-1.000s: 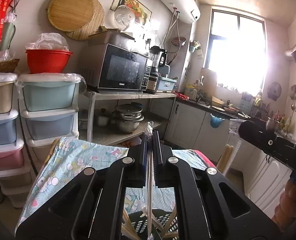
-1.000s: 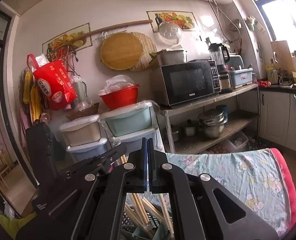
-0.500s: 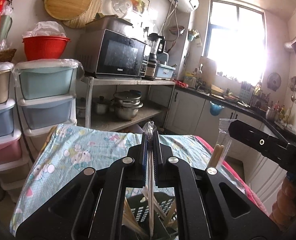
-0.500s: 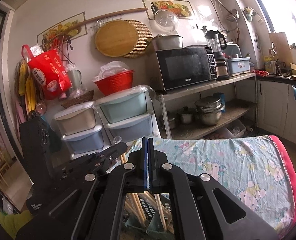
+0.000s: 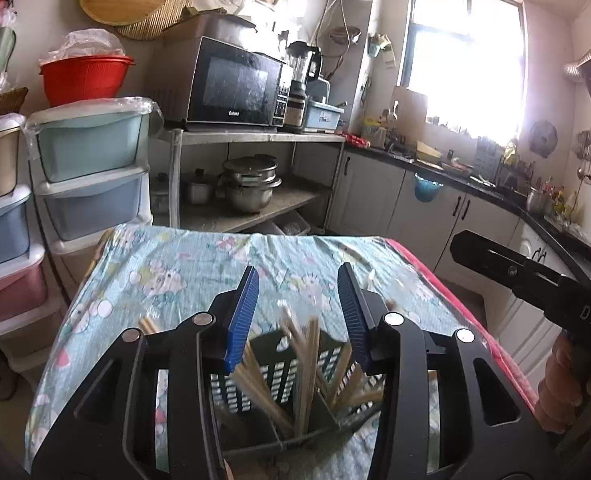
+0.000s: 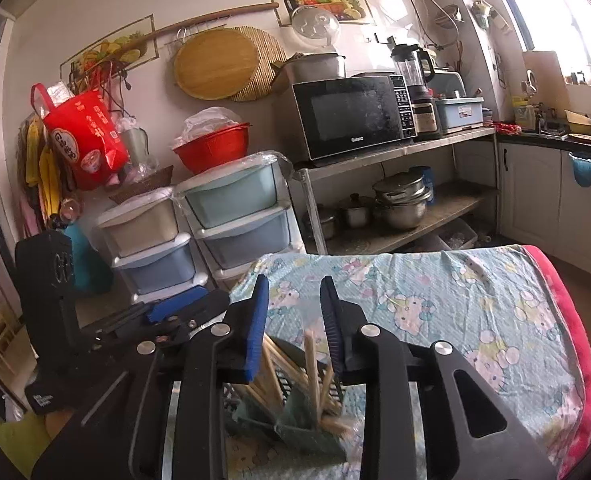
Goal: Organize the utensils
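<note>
Release step. Left gripper [image 5: 298, 312] and right gripper [image 6: 293, 320] hover above the holder [image 5: 279, 364], fingers apart and empty. Chopsticks [image 5: 307, 356] stand inside the holder on the tabletop [image 6: 455, 300]. Next move likely: lift clear, fetch remaining utensils.

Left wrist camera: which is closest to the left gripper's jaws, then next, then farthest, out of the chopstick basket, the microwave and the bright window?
1. Dark slotted plastic basket of wooden chopsticks, just below the left gripper.
2. Black microwave, upper left on the metal shelf.
3. Bright window, far right wall.
</note>
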The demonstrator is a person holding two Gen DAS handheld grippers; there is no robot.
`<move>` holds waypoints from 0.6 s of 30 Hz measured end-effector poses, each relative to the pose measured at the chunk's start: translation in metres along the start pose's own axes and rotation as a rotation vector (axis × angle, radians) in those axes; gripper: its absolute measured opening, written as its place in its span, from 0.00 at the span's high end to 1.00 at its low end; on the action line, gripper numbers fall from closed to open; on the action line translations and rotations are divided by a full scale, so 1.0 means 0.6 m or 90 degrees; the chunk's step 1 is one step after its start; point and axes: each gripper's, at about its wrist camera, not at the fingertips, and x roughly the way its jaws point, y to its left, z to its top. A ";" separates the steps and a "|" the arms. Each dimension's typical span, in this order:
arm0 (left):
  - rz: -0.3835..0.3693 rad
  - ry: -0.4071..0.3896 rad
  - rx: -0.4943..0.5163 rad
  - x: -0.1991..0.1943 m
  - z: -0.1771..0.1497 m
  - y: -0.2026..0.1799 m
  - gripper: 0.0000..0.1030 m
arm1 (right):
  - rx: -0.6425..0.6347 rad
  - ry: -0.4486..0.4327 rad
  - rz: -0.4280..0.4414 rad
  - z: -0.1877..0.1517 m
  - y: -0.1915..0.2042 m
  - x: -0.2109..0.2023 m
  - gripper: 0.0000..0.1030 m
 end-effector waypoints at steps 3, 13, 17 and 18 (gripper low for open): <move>0.000 0.007 -0.002 -0.009 -0.010 -0.001 0.52 | -0.003 0.007 -0.005 -0.012 -0.002 -0.009 0.69; -0.016 0.054 -0.034 -0.039 -0.057 0.005 0.21 | -0.010 0.044 -0.018 -0.066 -0.002 -0.040 0.52; -0.021 0.068 -0.038 -0.054 -0.083 0.002 0.12 | -0.016 0.062 -0.022 -0.093 0.002 -0.052 0.47; -0.016 0.069 -0.036 -0.059 -0.092 -0.001 0.12 | -0.017 0.067 -0.025 -0.102 0.002 -0.056 0.47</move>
